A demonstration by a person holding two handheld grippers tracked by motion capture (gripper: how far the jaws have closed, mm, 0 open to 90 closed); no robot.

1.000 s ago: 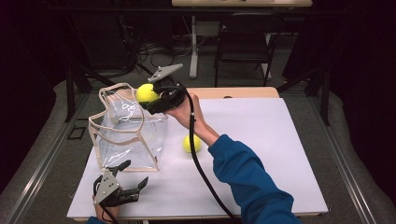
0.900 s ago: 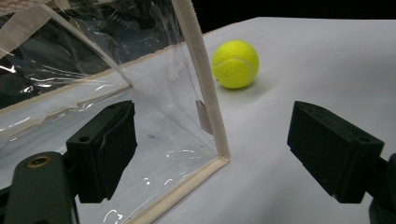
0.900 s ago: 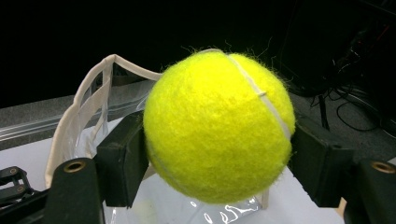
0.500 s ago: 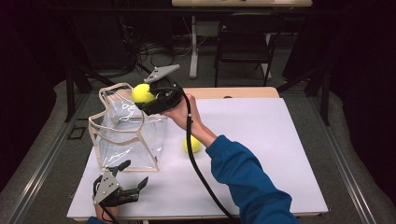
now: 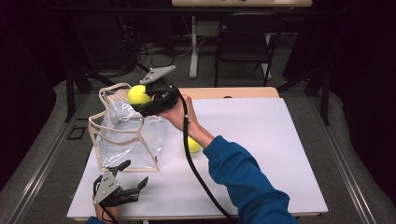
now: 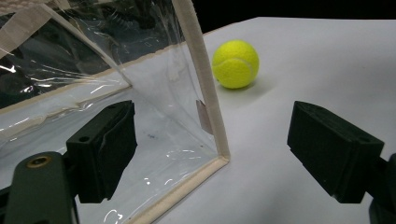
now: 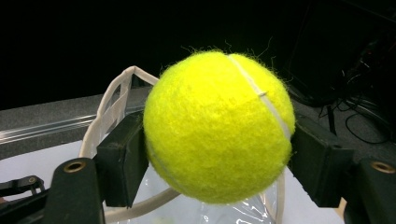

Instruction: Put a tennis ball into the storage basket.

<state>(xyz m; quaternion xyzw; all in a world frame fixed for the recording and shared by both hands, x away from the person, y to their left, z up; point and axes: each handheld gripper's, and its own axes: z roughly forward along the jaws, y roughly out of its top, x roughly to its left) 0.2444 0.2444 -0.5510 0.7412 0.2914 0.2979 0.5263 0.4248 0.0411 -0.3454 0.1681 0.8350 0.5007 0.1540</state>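
My right gripper (image 5: 142,99) is shut on a yellow tennis ball (image 5: 138,94) and holds it above the open top of a clear plastic bag (image 5: 126,140) with beige trim. In the right gripper view the ball (image 7: 218,128) sits squeezed between both black pads, with the bag's handle (image 7: 114,100) below and behind it. A second tennis ball (image 5: 193,145) lies on the white table, partly hidden by the person's forearm. My left gripper (image 5: 135,179) rests open near the table's front left edge; in its view the bag's corner (image 6: 205,107) stands between its jaws and the second ball (image 6: 235,63) beyond.
The white table top (image 5: 261,140) stretches to the right of the bag. A black cable (image 5: 198,172) trails from the right gripper across the table. A dark chair (image 5: 243,46) and a table leg stand behind the far edge.
The right gripper with its ball has shifted slightly left, over the bag's opening. The left gripper has stayed where it was.
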